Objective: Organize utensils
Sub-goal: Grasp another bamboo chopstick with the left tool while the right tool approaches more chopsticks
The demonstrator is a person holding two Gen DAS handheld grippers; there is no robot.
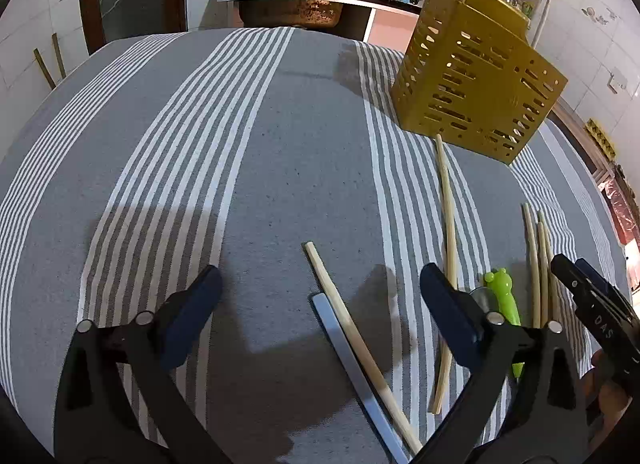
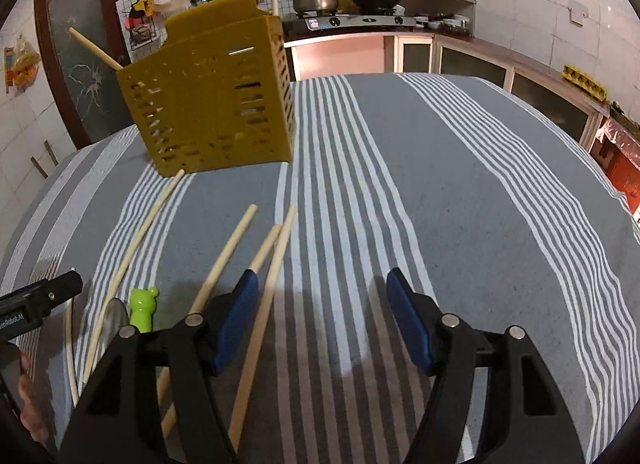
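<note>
Chopsticks are spread on the striped tablecloth (image 1: 280, 168) that covers the table. One chopstick (image 1: 356, 338) is seen between the fingers of the left gripper (image 1: 320, 288), with a flat metal handle (image 1: 352, 368) just beside it. Both lie on the cloth under the gripper, and its jaws are held wide apart with nothing gripped.

A long bent chopstick (image 1: 449, 240) is laid with its far tip touching the foot of the yellow utensil holder (image 1: 476, 76). The holder is stood upright toward the far side of the table, and one chopstick (image 2: 94, 48) is already stuck in it, leaning out of the top.

A green frog-shaped handle (image 1: 502, 296) is found near the front edge, next to something round and metal. Whether that is a spoon cannot be told.

Three more chopsticks (image 2: 224, 264) are laid close together by the right gripper (image 2: 322, 288). Its jaws are also wide apart and nothing is held in them. One chopstick (image 2: 264, 312) is passed just inside its left finger.

A sink, a pot and a stove are seen behind the table.
</note>
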